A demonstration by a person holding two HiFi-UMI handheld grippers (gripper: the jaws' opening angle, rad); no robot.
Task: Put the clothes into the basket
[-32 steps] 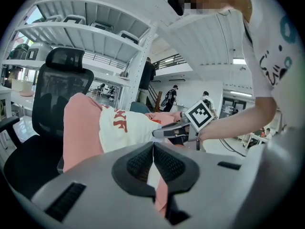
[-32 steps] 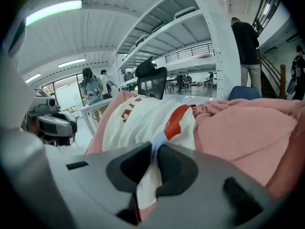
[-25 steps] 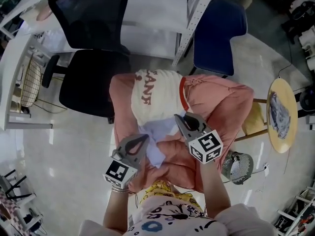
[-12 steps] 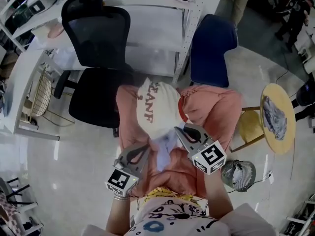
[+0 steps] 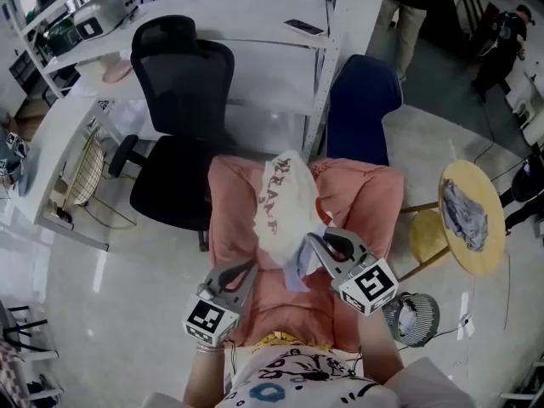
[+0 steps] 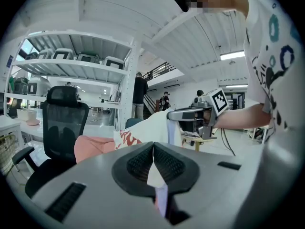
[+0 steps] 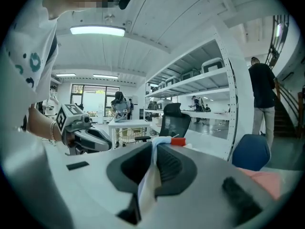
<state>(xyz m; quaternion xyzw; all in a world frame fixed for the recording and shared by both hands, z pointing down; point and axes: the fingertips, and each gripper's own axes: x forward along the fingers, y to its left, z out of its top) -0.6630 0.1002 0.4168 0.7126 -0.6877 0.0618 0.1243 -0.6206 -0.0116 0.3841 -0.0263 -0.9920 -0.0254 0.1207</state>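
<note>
Fabric of a cream shirt with red lettering is clamped by the left gripper, nearer than the black office chair. The shirt is held up over pink cloth, right of that chair, and is pinched likewise by the right gripper.

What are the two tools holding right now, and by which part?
Both hold the cream T-shirt: left tool and right tool are each shut on its near edge.
</note>
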